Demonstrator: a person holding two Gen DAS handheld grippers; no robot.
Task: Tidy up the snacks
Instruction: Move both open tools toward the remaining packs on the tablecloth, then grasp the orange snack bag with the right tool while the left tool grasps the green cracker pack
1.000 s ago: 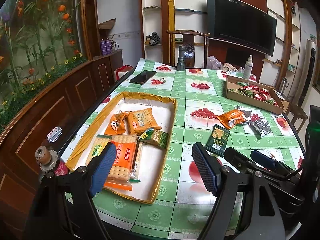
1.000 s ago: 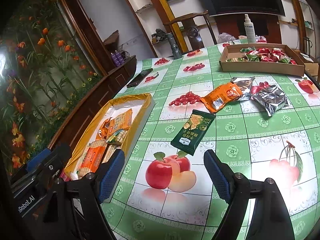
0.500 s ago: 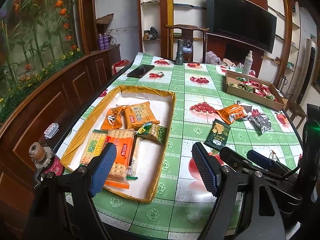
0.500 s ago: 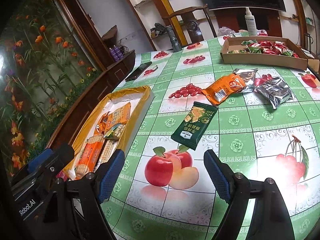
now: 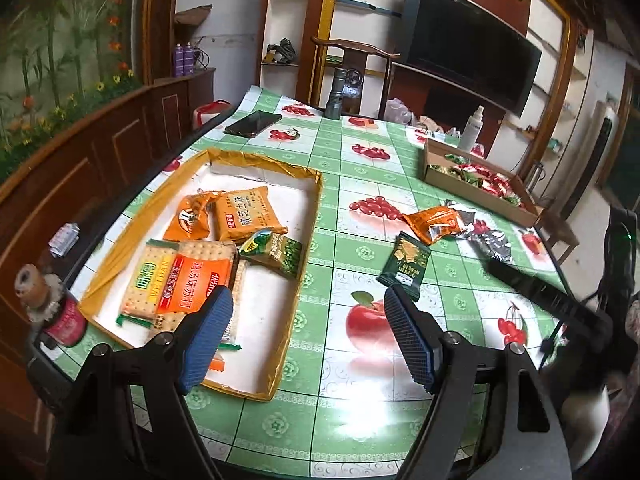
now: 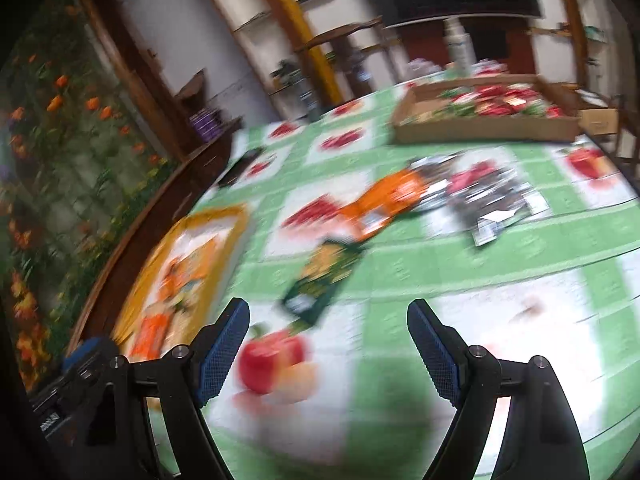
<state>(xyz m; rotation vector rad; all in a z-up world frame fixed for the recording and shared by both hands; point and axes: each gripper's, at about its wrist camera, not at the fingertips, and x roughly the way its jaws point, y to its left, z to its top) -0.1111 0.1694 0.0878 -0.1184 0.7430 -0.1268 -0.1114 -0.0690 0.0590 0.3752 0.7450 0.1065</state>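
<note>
Both grippers, left [image 5: 308,340] and right [image 6: 328,344], spread empty; dark green packet [image 6: 320,280] beyond right's tips.

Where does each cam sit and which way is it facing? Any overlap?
Left wrist: on the left gripper, angled down at the yellow tray; own jaws open, right gripper at the right edge.
Right wrist: on the right gripper, angled down over the table, blurred; own jaws open.
Shared: green packet, tray, cardboard box.

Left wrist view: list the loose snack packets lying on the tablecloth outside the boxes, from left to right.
dark green packet → orange packet → silver and black packet
</note>
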